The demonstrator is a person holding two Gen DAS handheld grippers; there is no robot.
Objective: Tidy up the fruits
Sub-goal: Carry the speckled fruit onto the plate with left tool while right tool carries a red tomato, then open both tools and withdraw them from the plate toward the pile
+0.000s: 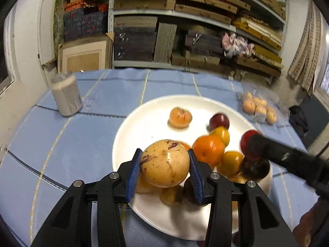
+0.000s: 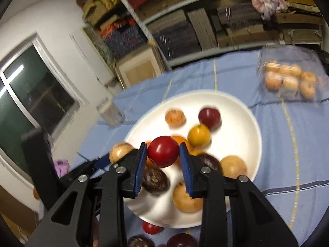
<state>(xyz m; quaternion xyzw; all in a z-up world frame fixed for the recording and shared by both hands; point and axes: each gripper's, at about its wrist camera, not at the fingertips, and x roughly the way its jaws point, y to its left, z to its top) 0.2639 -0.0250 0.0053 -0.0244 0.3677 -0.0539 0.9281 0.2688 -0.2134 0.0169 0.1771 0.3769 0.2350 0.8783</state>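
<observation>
Nearest, the left gripper [image 1: 165, 162] is clamped on a tan speckled fruit [image 1: 165, 162], held over the near edge of the white plate [image 1: 144, 113]. The right gripper [image 2: 163, 154] is clamped on a glossy red fruit [image 2: 163, 154] above the plate's middle. Under it, at the table's near edge off the plate, lie a few more red and dark fruits [image 2: 152, 227]. On the plate sit an orange [image 1: 208, 150], yellow, dark and tan fruits, with a mandarin [image 1: 180, 117] farther back. Beyond, a clear bag of mandarins [image 2: 290, 80] rests untouched on the table. Judging by this, the sorting seems partway: most fruit plated, two in hand, several loose, the bag unopened.
</observation>
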